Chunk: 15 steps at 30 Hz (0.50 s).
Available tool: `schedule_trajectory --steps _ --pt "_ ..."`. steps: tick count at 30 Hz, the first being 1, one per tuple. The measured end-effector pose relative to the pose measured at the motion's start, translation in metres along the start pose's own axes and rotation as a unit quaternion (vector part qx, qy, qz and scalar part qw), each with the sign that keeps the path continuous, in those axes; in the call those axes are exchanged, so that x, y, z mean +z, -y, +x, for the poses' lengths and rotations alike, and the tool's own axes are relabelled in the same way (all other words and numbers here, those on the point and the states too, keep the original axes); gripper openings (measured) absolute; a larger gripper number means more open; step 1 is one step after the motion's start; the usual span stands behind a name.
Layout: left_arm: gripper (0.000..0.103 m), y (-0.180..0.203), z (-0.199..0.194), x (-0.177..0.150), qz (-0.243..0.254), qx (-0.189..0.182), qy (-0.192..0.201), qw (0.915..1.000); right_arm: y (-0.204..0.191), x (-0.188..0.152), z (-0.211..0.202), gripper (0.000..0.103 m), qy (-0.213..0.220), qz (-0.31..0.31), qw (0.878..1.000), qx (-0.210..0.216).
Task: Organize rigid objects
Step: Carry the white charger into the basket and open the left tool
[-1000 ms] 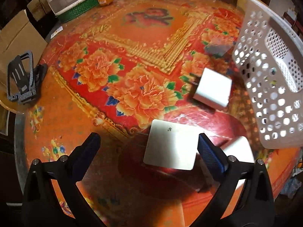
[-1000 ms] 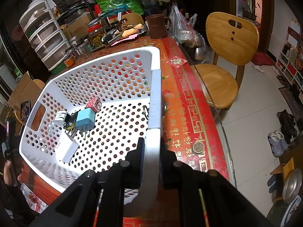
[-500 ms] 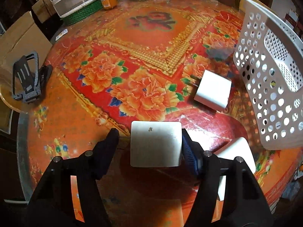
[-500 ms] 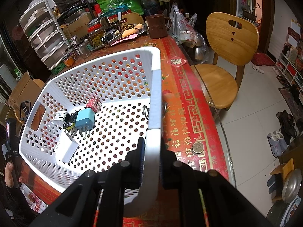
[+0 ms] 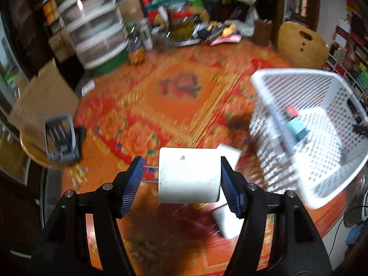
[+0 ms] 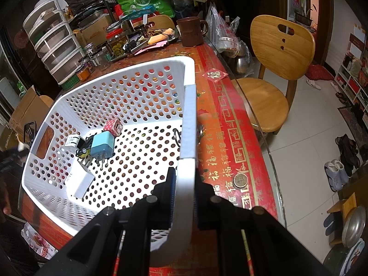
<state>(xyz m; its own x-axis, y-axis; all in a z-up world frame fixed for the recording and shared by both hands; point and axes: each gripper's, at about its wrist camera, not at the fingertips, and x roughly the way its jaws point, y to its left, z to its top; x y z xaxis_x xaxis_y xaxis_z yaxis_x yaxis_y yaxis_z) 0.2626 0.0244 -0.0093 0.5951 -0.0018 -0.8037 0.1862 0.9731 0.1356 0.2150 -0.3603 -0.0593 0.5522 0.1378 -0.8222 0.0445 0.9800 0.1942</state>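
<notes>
My left gripper (image 5: 181,179) is shut on a white plug adapter (image 5: 189,174), its two metal prongs pointing left, and holds it above the floral table. Two more white adapters lie below it, one behind (image 5: 230,154) and one at the front (image 5: 226,222). The white perforated basket (image 5: 276,115) stands tilted to the right. My right gripper (image 6: 184,188) is shut on the basket's rim (image 6: 189,119). Inside the basket lie a blue adapter (image 6: 102,146), a pink one (image 6: 112,126), a white one (image 6: 79,180) and small items.
A grey phone stand (image 5: 61,138) sits at the table's left edge. Plastic drawers (image 5: 89,27), jars and clutter line the far side. A wooden chair (image 6: 276,73) stands right of the table. A coin (image 6: 240,180) lies near the table's right edge.
My left gripper closed on the white adapter and lifted it off the table, swinging up and toward the basket. The right gripper and basket held still.
</notes>
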Motion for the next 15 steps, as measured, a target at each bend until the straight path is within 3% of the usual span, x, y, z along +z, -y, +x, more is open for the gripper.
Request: schedule_trajectory --steps 8,15 --pt "0.062 0.072 -0.034 0.041 0.071 -0.03 0.029 0.9966 0.0 0.001 0.002 0.012 0.0 0.0 1.0 -0.001" --pt "0.062 0.146 -0.015 0.052 0.122 -0.075 -0.001 0.9897 0.0 0.001 0.002 0.012 0.0 0.0 1.0 0.0"
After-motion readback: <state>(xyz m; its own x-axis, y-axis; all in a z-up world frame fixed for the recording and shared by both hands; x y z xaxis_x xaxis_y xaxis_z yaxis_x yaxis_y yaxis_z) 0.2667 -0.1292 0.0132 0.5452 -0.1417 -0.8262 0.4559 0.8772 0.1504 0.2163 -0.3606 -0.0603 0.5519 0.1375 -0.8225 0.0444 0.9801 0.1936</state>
